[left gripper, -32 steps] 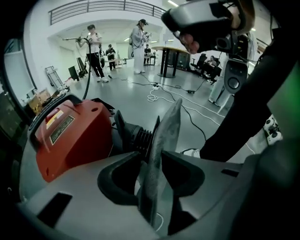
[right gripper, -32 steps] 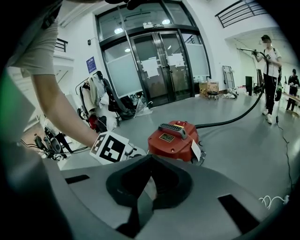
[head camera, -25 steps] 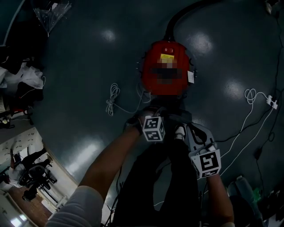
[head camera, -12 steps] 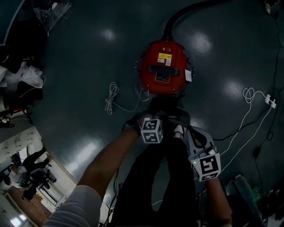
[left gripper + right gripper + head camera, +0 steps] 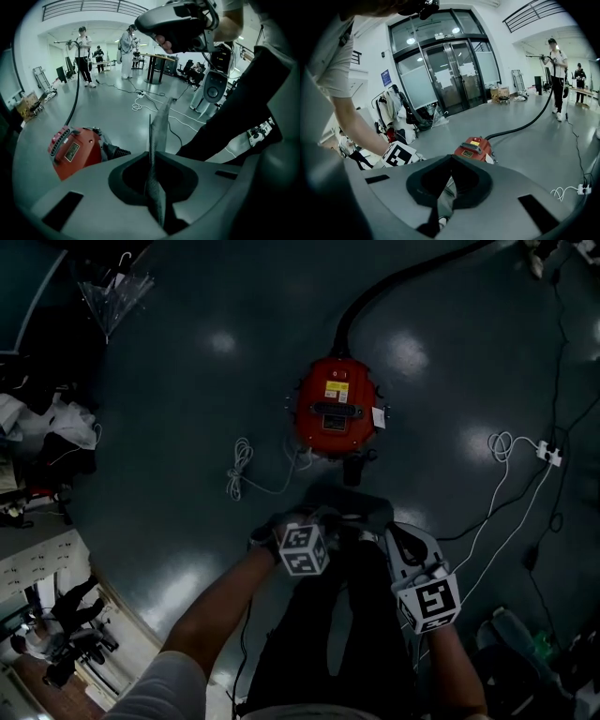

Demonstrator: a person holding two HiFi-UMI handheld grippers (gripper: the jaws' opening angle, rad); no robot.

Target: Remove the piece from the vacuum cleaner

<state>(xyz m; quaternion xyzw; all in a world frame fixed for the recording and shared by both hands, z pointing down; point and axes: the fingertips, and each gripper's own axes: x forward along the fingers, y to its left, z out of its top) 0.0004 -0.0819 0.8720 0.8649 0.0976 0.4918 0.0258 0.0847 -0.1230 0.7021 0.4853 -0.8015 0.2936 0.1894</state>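
- Holding a flat grey piece [image 5: 159, 124], the left tongs [image 5: 151, 166] are clenched on its lower part. The piece stands edge-on between the jaws and rises above them.
- The right tongs [image 5: 449, 164] also look clenched, tips together, with grey material caught in the gap just below. It appears to be the other end of the same piece.
- In the head view the piece stretches between the two tongs on the person's side of the vacuum cleaner [image 5: 336, 416], clearly apart from its red body and touching it nowhere.
- The vacuum cleaner sits on the dark floor [image 5: 159, 381]. Its black hose [image 5: 375, 292] runs off from its far side, and a white cable [image 5: 239, 460] lies coiled just to its left.
- A short black port [image 5: 357, 465] juts from the near side of the vacuum cleaner, towards the person. It may be where the piece sat, but the picture is too dark to be sure.
- Judged from this, the removal itself is essentially done, since the piece is free of the machine and held at both ends.
- What seems left is carrying it further from the vacuum cleaner and setting it down. No place for that shows.
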